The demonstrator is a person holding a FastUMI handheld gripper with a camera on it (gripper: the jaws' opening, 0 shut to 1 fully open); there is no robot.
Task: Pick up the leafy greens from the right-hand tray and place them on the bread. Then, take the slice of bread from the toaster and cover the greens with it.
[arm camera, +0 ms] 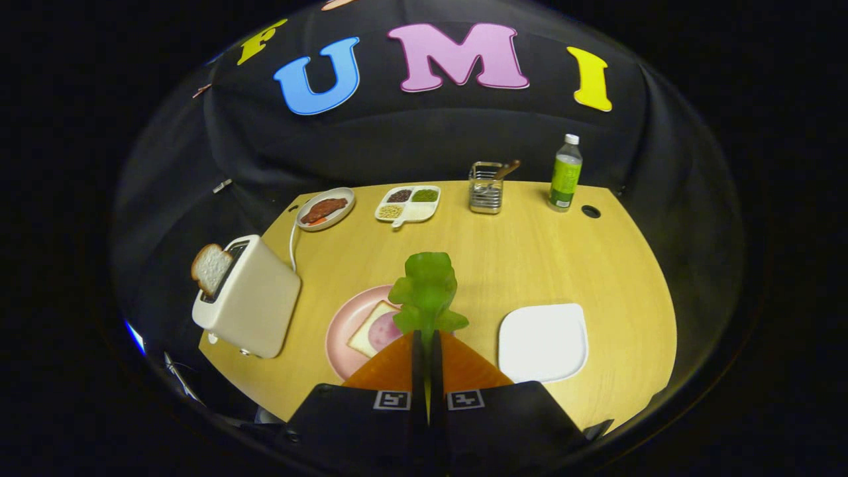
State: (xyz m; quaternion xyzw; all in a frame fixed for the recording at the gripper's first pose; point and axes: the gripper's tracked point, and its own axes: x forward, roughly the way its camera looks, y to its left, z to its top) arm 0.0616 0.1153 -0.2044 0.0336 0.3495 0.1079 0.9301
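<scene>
Presently, on the tabletop [530, 265]:

1. Gripper [427, 334]: fingers closed almost together, both pressing on the stem of the greens [427, 288]. Leaves stand up just ahead of the fingertips, raised above the tabletop, over the right edge of the pink plate [344, 318].

2. Pink plate: just ahead and left of the fingers. Holds one bread slice [371, 328] lying flat, with a round pink slice of meat [387, 331] on top. Part of the plate is hidden by the fingers.

3. White tray [543, 341]: right of the fingers, near the plate but apart from it.

4. Toaster [248, 298]: left of the plate, tilted in this view, cord running back from it. A second slice [211, 267] sticks up out of its slot.

5. Far row, beyond the greens, left to right: oval dish [324, 209] with a brown piece of food; divided dish [407, 203] with dark, green and pale fillings; wire holder [485, 189] with a wooden-handled utensil in it; bottle [565, 173], green label, white cap, upright.

6. Round hole [591, 211] in the tabletop, just right of the bottle.
</scene>
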